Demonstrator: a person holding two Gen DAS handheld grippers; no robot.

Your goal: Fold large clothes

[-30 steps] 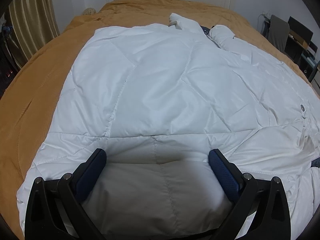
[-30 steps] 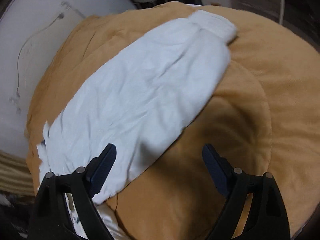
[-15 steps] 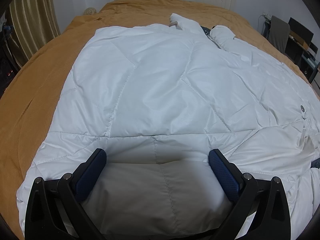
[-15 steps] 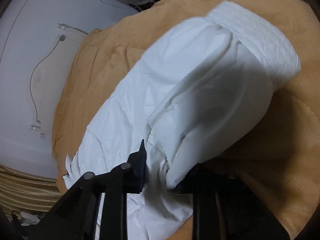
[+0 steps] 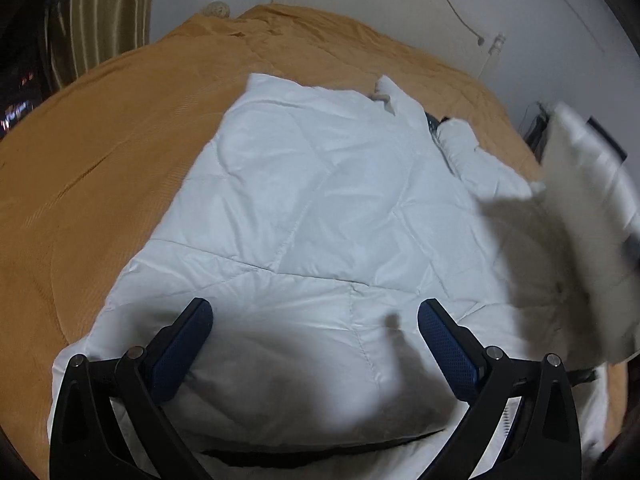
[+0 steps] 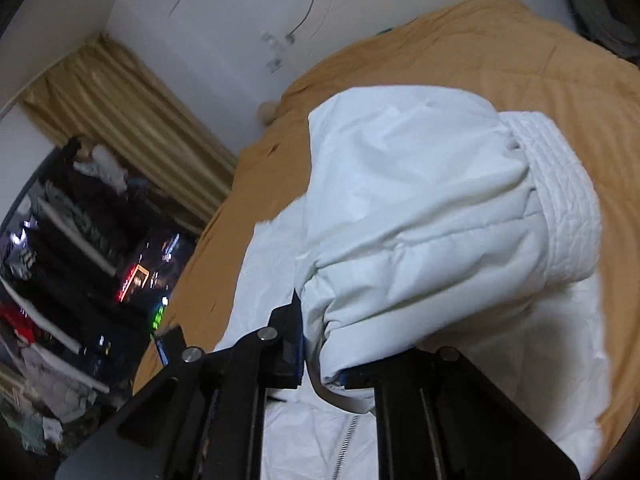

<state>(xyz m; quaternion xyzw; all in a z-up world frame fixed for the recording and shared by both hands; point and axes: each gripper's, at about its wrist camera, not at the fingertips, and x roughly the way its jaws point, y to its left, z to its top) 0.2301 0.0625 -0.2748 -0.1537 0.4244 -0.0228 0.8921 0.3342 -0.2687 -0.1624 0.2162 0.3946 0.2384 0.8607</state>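
A large white quilted jacket (image 5: 320, 200) lies spread on the orange bed cover (image 5: 100, 168). My left gripper (image 5: 316, 344) is open and empty, just above the jacket's near hem. My right gripper (image 6: 320, 364) is shut on the jacket's sleeve (image 6: 420, 208), holding it lifted with its ribbed cuff (image 6: 560, 200) hanging to the right. In the left wrist view the lifted sleeve (image 5: 580, 216) shows blurred at the right, above the jacket body. The jacket's zipper (image 6: 344, 440) shows below my right gripper.
A white headboard (image 5: 400, 8) and wall stand at the bed's far end. Striped curtains (image 6: 132, 128) and a dark shelf with clothes (image 6: 60, 280) are to the left. Dark furniture (image 5: 600, 132) stands at the bed's right.
My right gripper closed on the sleeve and lifted it over toward the jacket body. The left gripper stayed open and drew back and up a little.
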